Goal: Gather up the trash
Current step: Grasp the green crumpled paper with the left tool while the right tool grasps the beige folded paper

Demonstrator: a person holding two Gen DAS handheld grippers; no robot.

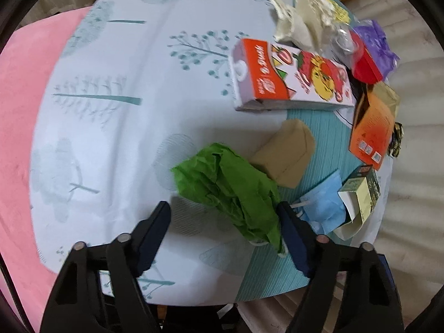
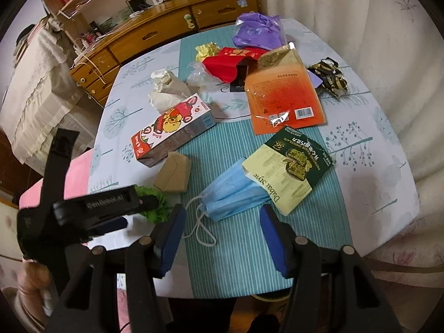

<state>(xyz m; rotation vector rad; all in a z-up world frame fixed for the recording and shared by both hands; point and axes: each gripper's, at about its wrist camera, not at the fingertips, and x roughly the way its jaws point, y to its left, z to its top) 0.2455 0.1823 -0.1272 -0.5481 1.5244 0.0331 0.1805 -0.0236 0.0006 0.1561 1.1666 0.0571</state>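
Trash lies across a table with a tree-print cloth (image 1: pixel 111 138). My left gripper (image 1: pixel 224 236) is open, low over a crumpled green paper (image 1: pixel 230 191) that lies between its fingers, close to the right one. In the right wrist view the green paper (image 2: pixel 156 208) peeks out under the left gripper's body. My right gripper (image 2: pixel 222 236) is open and empty, just in front of a blue face mask (image 2: pixel 233 194). The mask's far end is tucked under a green and cream chocolate box (image 2: pixel 291 169).
A strawberry carton (image 2: pixel 172 130), tan small box (image 2: pixel 174 174), orange pouch (image 2: pixel 283 94), red box (image 2: pixel 230 66), purple bag (image 2: pixel 258 30), white crumpled paper (image 2: pixel 166 88) and black-gold wrapper (image 2: pixel 330 77) lie on the table. A pink seat (image 1: pixel 25 138) is at the left, wooden drawers (image 2: pixel 155 38) behind.
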